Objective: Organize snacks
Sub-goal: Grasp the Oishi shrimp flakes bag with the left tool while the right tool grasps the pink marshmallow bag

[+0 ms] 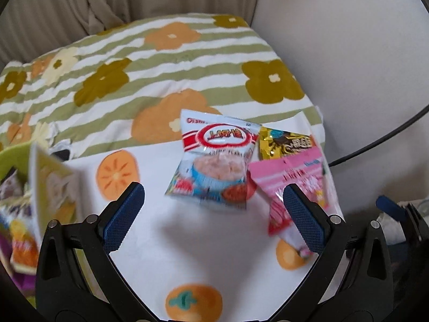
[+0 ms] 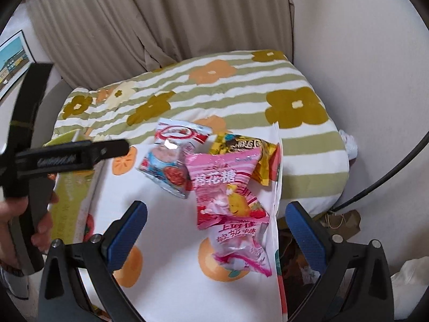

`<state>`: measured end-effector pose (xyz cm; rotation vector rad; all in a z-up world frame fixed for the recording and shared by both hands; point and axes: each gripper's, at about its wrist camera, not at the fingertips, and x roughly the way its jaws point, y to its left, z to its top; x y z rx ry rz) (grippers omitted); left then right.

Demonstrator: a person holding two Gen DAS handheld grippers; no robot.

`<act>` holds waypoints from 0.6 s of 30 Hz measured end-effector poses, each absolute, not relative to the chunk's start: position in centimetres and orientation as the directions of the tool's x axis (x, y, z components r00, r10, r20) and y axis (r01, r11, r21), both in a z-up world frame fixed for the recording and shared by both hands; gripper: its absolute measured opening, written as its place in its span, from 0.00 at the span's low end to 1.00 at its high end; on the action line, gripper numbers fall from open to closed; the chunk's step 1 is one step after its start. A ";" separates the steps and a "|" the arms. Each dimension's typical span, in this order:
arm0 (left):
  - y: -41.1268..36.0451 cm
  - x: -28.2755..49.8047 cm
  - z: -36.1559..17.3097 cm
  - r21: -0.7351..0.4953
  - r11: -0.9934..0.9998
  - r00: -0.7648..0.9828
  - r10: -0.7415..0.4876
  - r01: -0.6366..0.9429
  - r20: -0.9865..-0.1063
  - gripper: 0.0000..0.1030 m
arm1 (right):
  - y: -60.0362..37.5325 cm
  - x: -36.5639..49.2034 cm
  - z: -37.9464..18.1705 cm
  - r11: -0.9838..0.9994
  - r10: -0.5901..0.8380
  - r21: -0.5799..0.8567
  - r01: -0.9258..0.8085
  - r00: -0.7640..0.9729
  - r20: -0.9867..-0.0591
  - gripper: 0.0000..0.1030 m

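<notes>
Several snack packets lie in a cluster on a white cloth (image 1: 166, 241) printed with orange fruit. A white-and-red packet (image 1: 214, 161) sits left of a gold packet (image 1: 287, 142) and a pink packet (image 1: 292, 179). My left gripper (image 1: 214, 190) hovers open just in front of them, holding nothing. In the right wrist view the white-and-red packet (image 2: 171, 158), gold packet (image 2: 241, 145), pink packet (image 2: 222, 185) and a second pink-white packet (image 2: 238, 247) lie between and ahead of my open right gripper (image 2: 216, 206). The left gripper (image 2: 118, 147) shows side-on at the left, held by a hand (image 2: 40, 228).
A green box (image 1: 13, 155) with several packets in it stands at the left, a pale green flap (image 1: 51, 185) beside it. Behind lies a striped flower quilt (image 1: 161, 61), then a curtain (image 2: 161, 26). A black cable (image 2: 388, 171) and floor clutter (image 2: 343, 220) sit beyond the cloth's right edge.
</notes>
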<state>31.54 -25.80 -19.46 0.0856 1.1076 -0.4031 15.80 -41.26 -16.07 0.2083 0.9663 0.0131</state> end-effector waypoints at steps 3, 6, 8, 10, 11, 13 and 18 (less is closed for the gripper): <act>-27.0 34.0 -21.9 -0.135 0.919 0.339 -0.268 0.369 -0.902 1.00 | -41.3 16.9 -17.7 0.981 0.085 0.166 0.097 0.556 -0.827 1.00; -27.9 36.0 -24.3 -0.116 0.919 0.304 -0.241 0.376 -0.922 1.00 | -41.0 18.2 -19.2 0.981 0.081 0.162 0.106 0.531 -0.843 1.00; -28.1 37.0 -25.6 -0.125 0.916 0.272 -0.240 0.381 -0.932 1.00 | -40.8 19.0 -20.2 0.981 0.088 0.165 0.105 0.518 -0.851 1.00; -28.3 37.5 -26.7 -0.139 0.910 0.240 -0.246 0.391 -0.939 1.00 | -40.8 19.9 -21.0 0.982 0.088 0.160 0.102 0.506 -0.858 1.00; -28.5 37.7 -27.3 -0.138 0.908 0.226 -0.242 0.396 -0.944 1.00 | -40.8 20.4 -21.5 0.982 0.088 0.158 0.101 0.500 -0.862 1.00; -28.7 38.0 -28.2 -0.138 0.904 0.209 -0.238 0.404 -0.949 1.00 | -40.6 21.1 -22.2 0.983 0.087 0.153 0.098 0.487 -0.869 1.00; -28.5 38.7 -29.3 -0.190 0.893 0.168 -0.278 0.407 -0.946 0.94 | -40.1 22.7 -23.6 0.989 0.067 0.118 0.084 0.461 -0.885 1.00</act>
